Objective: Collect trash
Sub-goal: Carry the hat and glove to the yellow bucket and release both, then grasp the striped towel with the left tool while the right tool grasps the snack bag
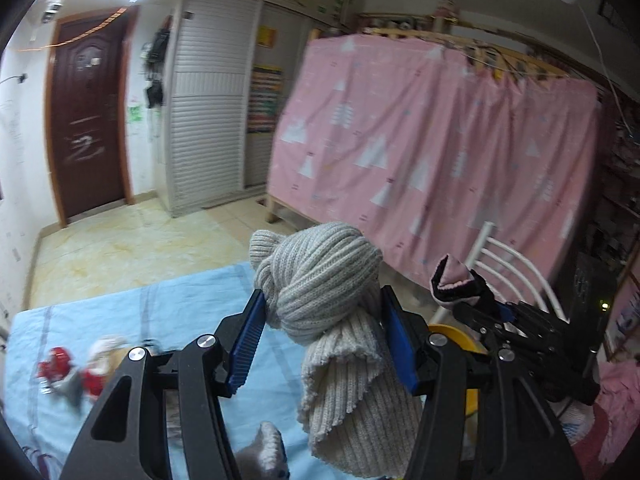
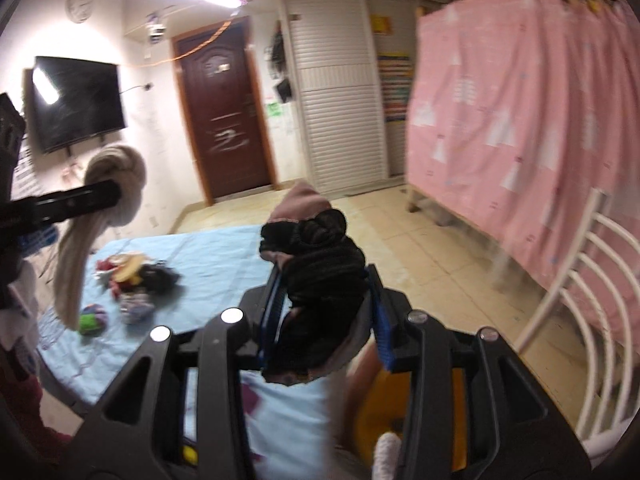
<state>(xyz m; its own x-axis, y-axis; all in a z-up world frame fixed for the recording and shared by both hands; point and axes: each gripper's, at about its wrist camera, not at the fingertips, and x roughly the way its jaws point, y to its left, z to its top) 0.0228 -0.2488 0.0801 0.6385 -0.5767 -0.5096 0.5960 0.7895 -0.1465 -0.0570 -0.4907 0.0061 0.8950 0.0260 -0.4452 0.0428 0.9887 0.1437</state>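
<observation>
Left gripper (image 1: 322,338): fingers clenched on knotted grey ribbed-knit sock bundle (image 1: 320,280), long axis vertical, tail hanging below. Right gripper (image 2: 322,312): fingers clenched on black-and-pink sock bundle (image 2: 316,260). Both held above blue-sheeted worktop (image 2: 208,264). Yellow container (image 2: 380,408) lies directly beneath right gripper, nearer arm; likely drop point. Remaining small items (image 2: 132,276) well apart, leftward.

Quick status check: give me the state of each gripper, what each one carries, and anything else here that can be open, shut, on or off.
left gripper: shut on the grey knit item
grey knit item: knotted, held off the table
right gripper: shut on the black and pink item
black and pink item: bunched, held up
door: closed
TV: off
</observation>
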